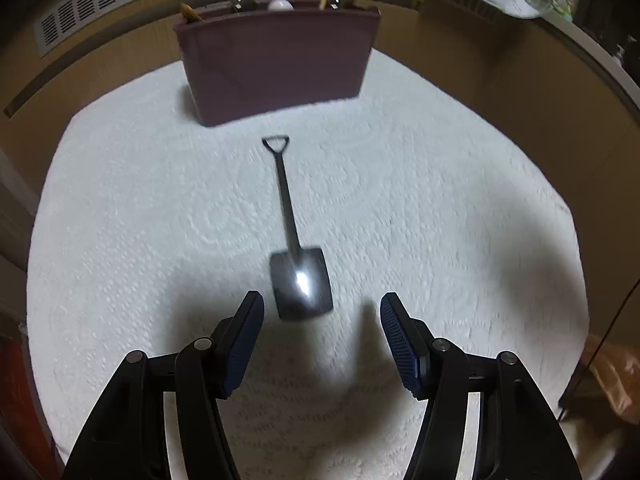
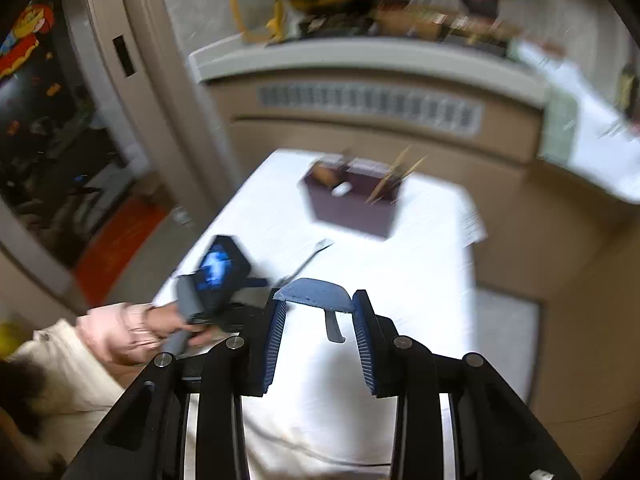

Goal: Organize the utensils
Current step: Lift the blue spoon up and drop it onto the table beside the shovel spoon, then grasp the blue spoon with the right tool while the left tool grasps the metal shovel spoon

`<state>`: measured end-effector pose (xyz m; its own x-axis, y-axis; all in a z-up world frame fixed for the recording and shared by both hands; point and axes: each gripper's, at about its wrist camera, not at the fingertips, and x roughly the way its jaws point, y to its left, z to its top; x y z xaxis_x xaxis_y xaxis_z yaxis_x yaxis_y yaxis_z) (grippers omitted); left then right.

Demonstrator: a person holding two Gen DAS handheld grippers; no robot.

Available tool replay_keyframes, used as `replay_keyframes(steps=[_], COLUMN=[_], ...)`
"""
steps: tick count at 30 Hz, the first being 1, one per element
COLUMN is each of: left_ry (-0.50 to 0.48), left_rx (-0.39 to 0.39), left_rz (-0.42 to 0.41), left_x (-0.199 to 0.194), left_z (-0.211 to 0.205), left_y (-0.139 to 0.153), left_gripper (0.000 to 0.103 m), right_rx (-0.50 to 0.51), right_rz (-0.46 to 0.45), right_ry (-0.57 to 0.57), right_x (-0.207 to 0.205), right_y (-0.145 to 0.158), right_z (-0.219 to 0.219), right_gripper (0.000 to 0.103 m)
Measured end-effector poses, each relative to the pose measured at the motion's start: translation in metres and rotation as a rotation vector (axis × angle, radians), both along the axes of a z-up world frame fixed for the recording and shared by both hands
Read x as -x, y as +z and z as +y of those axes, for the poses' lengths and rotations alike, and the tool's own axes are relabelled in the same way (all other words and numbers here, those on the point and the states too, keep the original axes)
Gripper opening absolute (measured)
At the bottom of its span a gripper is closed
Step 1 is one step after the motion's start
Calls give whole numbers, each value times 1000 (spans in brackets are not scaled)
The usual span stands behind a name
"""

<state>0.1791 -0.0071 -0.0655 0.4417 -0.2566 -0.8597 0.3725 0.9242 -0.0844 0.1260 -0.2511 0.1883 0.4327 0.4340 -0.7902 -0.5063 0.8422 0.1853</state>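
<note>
A black shovel-shaped spoon [image 1: 300, 276] lies on the white paper towel [image 1: 120, 240], blade toward me and handle pointing at the maroon utensil holder [image 1: 276, 60]. Several wooden and metal utensils stand in that holder. My left gripper [image 1: 322, 308] hovers open just short of the blade, with nothing between its pads. In the right wrist view my right gripper [image 2: 320, 304] is high above the table, shut on a dark blue-grey utensil [image 2: 314, 294] by its broad head, the short handle hanging below. The shovel spoon [image 2: 316, 250] and the holder [image 2: 352, 204] show blurred below.
A person's hand [image 2: 168, 322] in a pale sleeve holds the left gripper's body over the table's left side. A vented wall panel [image 2: 368, 104] and a cluttered ledge [image 2: 360, 56] run behind the table. A doorway opens at left. A bag [image 1: 616, 380] lies on the floor at right.
</note>
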Motion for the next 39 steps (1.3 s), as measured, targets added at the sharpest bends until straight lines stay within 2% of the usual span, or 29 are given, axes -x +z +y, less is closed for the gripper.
replay_keyframes(steps=[3,5,8,10,12,13,15,17,18,20,22,23,24,26,29,31,32,34,36,37,39], left_ry=[-28,-26,24,72,128,154,142,74,50,9,9,-4,-15,-54,-162,-225,-246,-270,-271,-280,-307], left_rx=[-59,-97,-145,-174,-177,-151,-24,126,148,111,61,52,66,141,217,275,287,231,165,166,226], left_rz=[-21,-40,-84,-121,-151,-160,-137,-80,-65,-22,-61,-53,-43,5,86,132,126,48,-13,2,65], left_x=[6,7,6,-1,-7,-10,-10,-7,-5,-4,-3,-4,-4,1,13,23,26,30,6,-6,-34], left_z=[-6,-4,15,28,42,51,62,63,58,42,29,22,15,7,-11,-13,-11,-12,-15,-18,-26], left_y=[-7,-7,-3,-2,0,2,9,10,9,-1,-3,-4,-2,-2,-1,5,12,30,41,42,39], left_gripper=[61,61,61,61,61,61,61,62,62,62,62,62,62,65,66,66,66,66,66,66,66], right_rx=[-50,-38,-21,-15,11,36,64,85,100,105,105,108,113,150,188,189,193,190,177,171,172], right_rz=[164,248,377,411,389,356,300,236,200,174,189,192,194,180,164,145,129,113,119,123,122], right_ry=[54,70,87,100,115,124,133,133,124,103,47,9,-33,-128,-195,-205,-204,-186,-162,-145,-110], right_x=[-22,-37,-70,-95,-113,-119,-129,-138,-139,-141,-137,-134,-132,-114,-88,-76,-71,-68,-70,-72,-73], right_y=[-49,-83,-141,-169,-184,-189,-193,-194,-193,-192,-195,-195,-196,-200,-211,-216,-217,-220,-219,-220,-220], right_z=[22,41,64,75,83,87,92,92,89,79,56,44,33,6,-12,-12,-9,1,7,15,28], right_gripper=[31,31,31,31,32,32,39,59,62,64,64,64,64,66,66,66,66,66,66,66,66])
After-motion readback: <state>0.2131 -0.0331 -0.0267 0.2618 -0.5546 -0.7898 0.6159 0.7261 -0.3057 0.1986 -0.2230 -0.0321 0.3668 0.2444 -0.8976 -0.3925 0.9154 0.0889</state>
